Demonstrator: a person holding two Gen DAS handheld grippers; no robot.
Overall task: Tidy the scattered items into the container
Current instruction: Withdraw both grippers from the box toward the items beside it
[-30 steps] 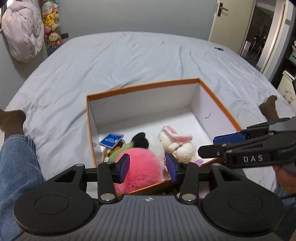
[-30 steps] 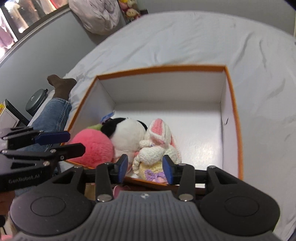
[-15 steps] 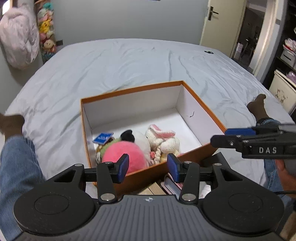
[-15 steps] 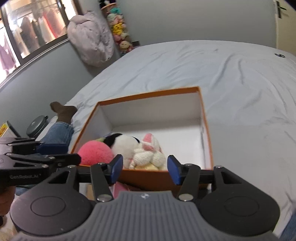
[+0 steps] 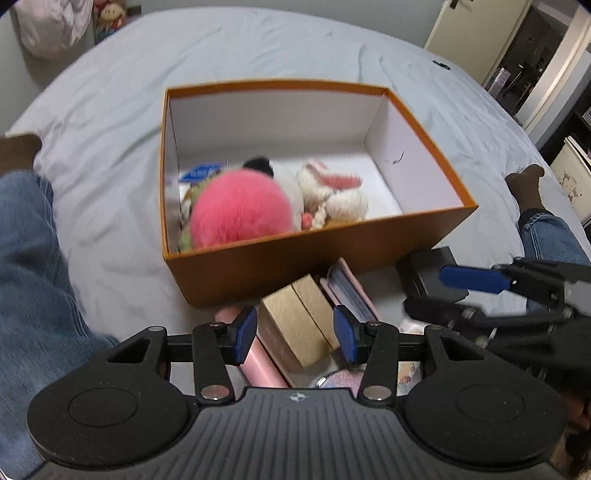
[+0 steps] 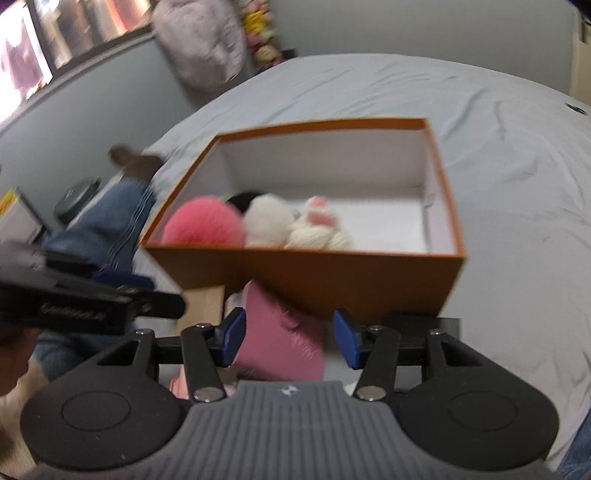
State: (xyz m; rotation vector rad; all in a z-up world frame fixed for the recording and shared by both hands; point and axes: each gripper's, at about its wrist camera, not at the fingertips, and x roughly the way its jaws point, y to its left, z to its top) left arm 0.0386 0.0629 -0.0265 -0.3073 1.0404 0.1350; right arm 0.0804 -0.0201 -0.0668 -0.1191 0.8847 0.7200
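The orange box (image 5: 306,266) with white inner walls sits on the bed and holds a pink fluffy ball (image 5: 240,210), a panda plush (image 6: 266,221), a crocheted bunny (image 5: 340,192) and a blue card (image 5: 201,171). Loose items lie in front of its near wall: a tan box (image 5: 299,317), a pink case (image 5: 351,291), a pink tube (image 5: 258,358) and a black object (image 5: 424,269). My left gripper (image 5: 295,336) hangs open over the tan box without touching it. My right gripper (image 6: 288,341) is open above a pink item (image 6: 280,332), with nothing pressed between its pads.
A person's jeans-clad legs lie on both sides of the box, the left leg (image 5: 26,251) and the right leg (image 5: 546,229). The grey bedsheet (image 5: 258,48) stretches beyond the box. A door (image 5: 465,33) stands at the back right. Each gripper shows at the edge of the other's view.
Both grippers have drawn back from over the box to its near side and tipped downward. The loose items in front of the box have come into view. The right jaws stand wider.
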